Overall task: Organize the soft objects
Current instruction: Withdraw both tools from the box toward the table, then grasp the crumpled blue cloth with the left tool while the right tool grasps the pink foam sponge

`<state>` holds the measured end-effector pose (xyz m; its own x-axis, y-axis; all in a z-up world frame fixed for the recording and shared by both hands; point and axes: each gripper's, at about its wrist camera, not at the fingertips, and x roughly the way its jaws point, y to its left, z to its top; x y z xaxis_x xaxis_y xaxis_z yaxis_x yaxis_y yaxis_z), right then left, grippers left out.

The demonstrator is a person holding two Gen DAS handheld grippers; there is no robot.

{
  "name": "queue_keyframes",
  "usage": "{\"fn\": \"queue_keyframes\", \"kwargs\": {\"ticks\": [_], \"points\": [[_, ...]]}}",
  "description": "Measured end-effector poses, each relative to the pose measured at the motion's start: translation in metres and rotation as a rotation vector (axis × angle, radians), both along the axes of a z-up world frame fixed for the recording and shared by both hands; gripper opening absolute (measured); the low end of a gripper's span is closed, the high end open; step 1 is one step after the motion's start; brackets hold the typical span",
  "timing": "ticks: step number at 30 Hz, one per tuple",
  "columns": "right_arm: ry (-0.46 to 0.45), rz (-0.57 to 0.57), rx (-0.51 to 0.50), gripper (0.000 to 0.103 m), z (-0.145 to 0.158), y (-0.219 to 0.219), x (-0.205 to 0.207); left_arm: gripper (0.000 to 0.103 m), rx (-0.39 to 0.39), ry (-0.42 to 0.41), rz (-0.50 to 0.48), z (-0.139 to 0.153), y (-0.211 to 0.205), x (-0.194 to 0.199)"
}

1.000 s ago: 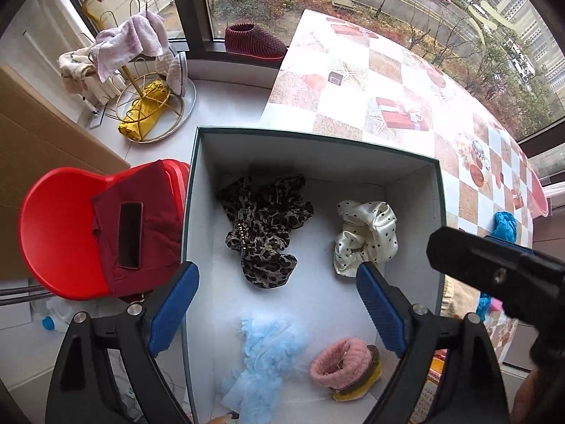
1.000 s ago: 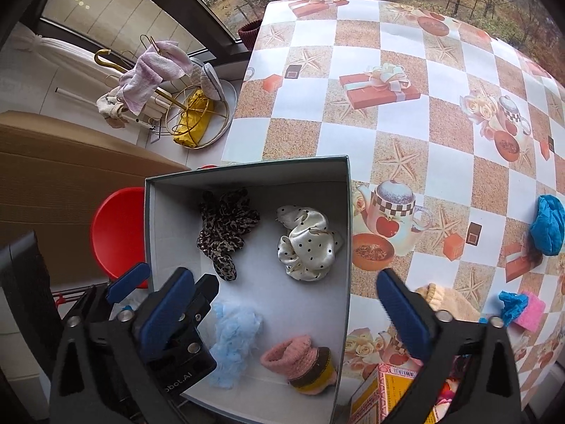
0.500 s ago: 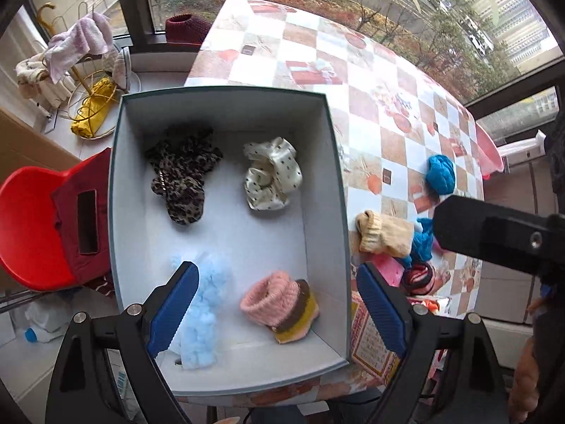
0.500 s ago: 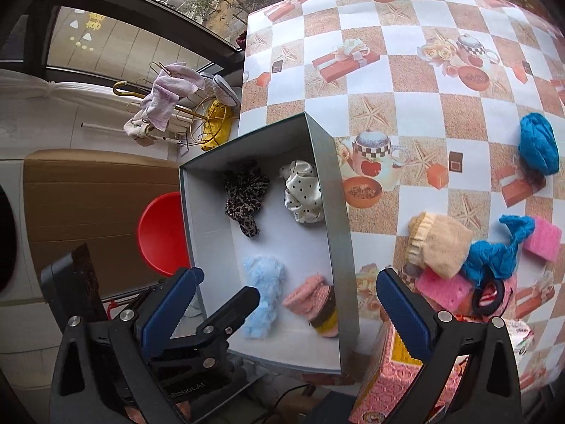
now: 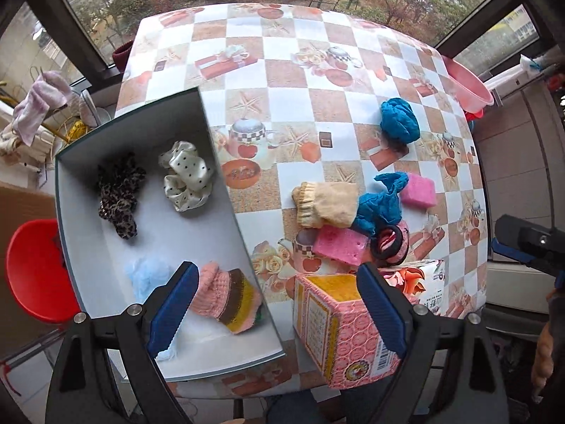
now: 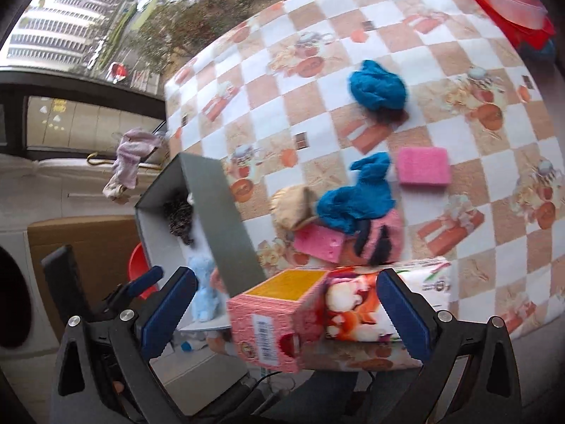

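Left wrist: checkered tablecloth (image 5: 303, 113), probably balcony.

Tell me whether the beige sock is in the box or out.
Out. The beige sock lies on the checkered tablecloth, right of the box, touching a blue cloth.

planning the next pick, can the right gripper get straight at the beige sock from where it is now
Probably not straight ahead: the right gripper is open, but the pink box stands between it and the beige sock, so it would need to come from above.
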<state>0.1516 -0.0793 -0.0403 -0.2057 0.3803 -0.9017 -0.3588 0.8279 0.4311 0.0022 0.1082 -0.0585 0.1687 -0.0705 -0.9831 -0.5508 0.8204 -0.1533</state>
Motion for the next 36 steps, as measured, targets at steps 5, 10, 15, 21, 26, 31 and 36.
{"fn": "queue_keyframes", "kwargs": {"ticks": [5,10,15,21,26,31,36], "points": [[0.010,-0.127,-0.116,0.103,-0.038,-0.056,0.031,0.093,-0.008,0.092,-0.061,-0.027,-0.014,0.048],[0.040,-0.163,-0.180,0.103,-0.071,-0.085,0.047,0.093,-0.026,0.161,-0.070,-0.050,-0.024,0.079],[0.041,-0.157,-0.218,0.103,-0.098,-0.086,0.067,0.093,-0.039,0.147,-0.051,-0.052,-0.030,0.112],[-0.002,-0.112,-0.250,0.103,-0.132,-0.062,0.093,0.093,-0.073,0.088,-0.033,-0.058,-0.037,0.166],[0.002,-0.074,-0.237,0.103,-0.159,-0.041,0.103,0.093,-0.130,0.071,0.019,-0.077,-0.036,0.205],[-0.020,-0.021,-0.258,0.103,-0.178,-0.027,0.104,0.093,-0.129,0.090,0.026,-0.098,-0.038,0.237],[-0.113,0.071,-0.292,0.103,-0.176,-0.022,0.103,0.093,-0.094,0.113,0.013,-0.117,-0.049,0.261]]}}
